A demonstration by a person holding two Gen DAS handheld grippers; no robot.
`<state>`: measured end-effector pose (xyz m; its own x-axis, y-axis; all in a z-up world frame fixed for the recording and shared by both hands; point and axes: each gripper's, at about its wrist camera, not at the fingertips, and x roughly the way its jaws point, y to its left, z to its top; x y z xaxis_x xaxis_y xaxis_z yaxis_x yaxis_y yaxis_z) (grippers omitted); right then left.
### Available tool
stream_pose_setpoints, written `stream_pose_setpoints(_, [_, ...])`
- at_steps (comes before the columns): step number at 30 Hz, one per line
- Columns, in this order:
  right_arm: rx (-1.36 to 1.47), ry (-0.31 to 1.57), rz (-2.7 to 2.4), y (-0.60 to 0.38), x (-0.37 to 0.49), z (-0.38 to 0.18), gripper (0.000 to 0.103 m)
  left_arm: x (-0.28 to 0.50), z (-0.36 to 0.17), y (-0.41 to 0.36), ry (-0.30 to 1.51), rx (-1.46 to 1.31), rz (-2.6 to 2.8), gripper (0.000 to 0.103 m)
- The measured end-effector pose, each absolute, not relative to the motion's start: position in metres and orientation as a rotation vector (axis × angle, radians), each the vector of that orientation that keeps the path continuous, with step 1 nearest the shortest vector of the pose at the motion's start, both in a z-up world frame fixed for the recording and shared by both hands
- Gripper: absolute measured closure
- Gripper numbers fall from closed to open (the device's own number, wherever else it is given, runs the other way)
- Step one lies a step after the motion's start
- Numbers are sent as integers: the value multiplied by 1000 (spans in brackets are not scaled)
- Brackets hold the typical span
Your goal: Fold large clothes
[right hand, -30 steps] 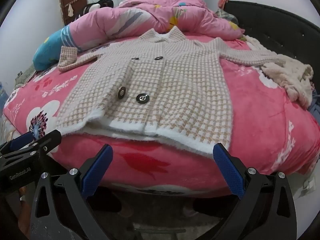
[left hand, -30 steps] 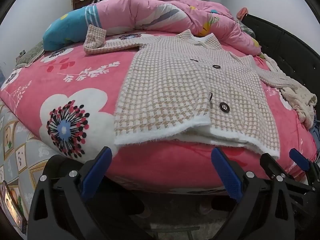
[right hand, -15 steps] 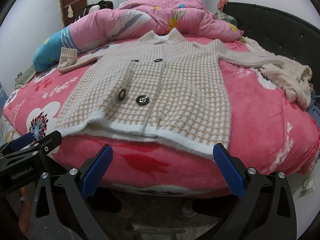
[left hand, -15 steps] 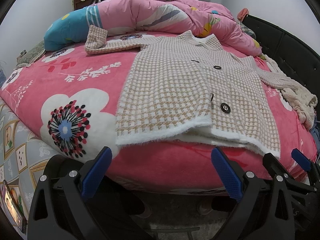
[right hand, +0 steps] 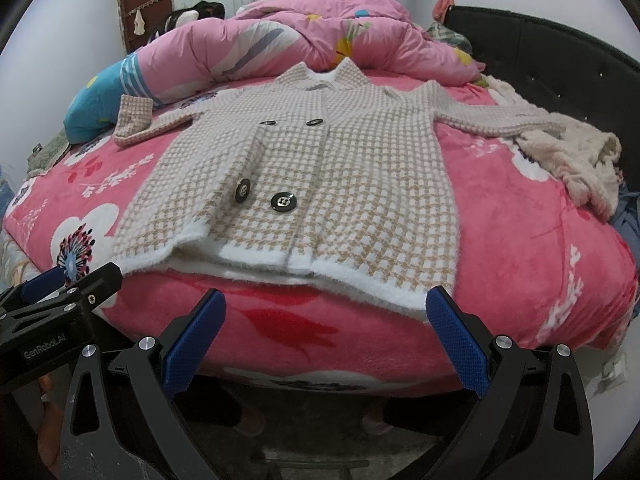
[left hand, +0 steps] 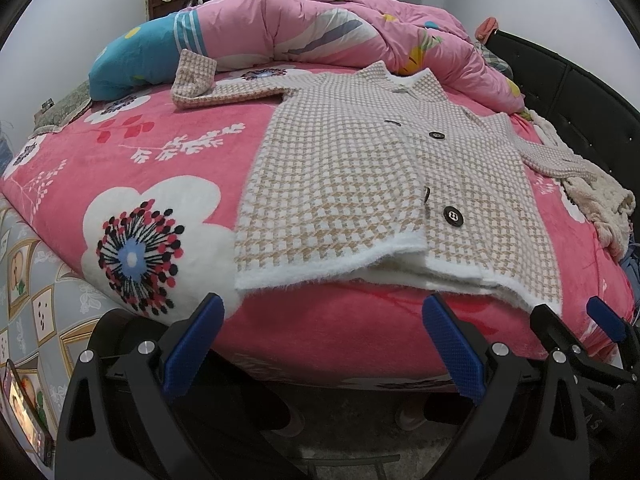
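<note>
Lay spread face-up on the pink bed cover [right hand: 520, 240], sleeves out to both sides: houndstooth coat [right hand: 320, 184], laid flat probably so folding could start. Hovered off the bed's near edge, jaws wide apart and empty: left gripper [left hand: 320, 344] and right gripper [right hand: 326, 336]. Hung just beyond the fingertips, untouched: white hem [right hand: 360, 280]

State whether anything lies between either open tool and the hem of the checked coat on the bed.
Nothing visible does. The left tool and right tool hang open just short of the bed edge, and only bare pink blanket separates them from the checked coat and its white hem.
</note>
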<state>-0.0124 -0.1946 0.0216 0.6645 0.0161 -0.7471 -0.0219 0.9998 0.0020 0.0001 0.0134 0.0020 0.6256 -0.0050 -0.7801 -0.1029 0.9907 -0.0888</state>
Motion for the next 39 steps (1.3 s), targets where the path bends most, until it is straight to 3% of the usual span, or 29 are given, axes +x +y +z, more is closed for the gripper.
stream_pose_setpoints(28, [-33, 858, -10, -198, -8, 25, 7, 1, 3, 16, 895, -124, 62, 5])
stream_pose_setpoints(39, [83, 836, -63, -267, 20, 17, 7, 38, -1, 47, 865, -63, 117, 5])
